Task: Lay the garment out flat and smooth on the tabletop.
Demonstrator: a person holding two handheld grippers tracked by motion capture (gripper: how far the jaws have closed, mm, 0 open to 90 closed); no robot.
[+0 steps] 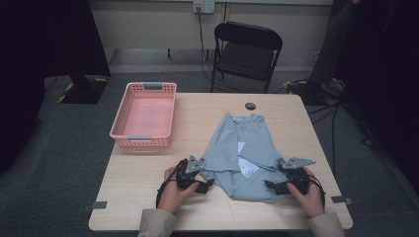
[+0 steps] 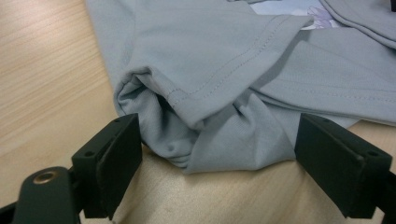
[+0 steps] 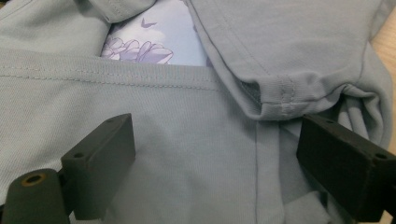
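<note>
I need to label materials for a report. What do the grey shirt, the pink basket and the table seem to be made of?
Grey shirt: soft knit fabric, likely cotton jersey; fine ribbed weave, stitched hems, limp folds, matte.
Pink basket: moulded plastic, probably; lattice walls, even colour, grey handles.
Table: light wood or wood-look laminate; grain lines show, smooth surface. Which one, I cannot tell.

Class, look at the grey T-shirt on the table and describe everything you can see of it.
The grey T-shirt is soft knit fabric with stitched hems, lying partly folded on the wooden table, sides turned inward so a pale purple flower print shows in the gap. Its near corners are bunched. The left gripper and right gripper sit open at those corners, jaws astride the cloth without clamping it.
</note>
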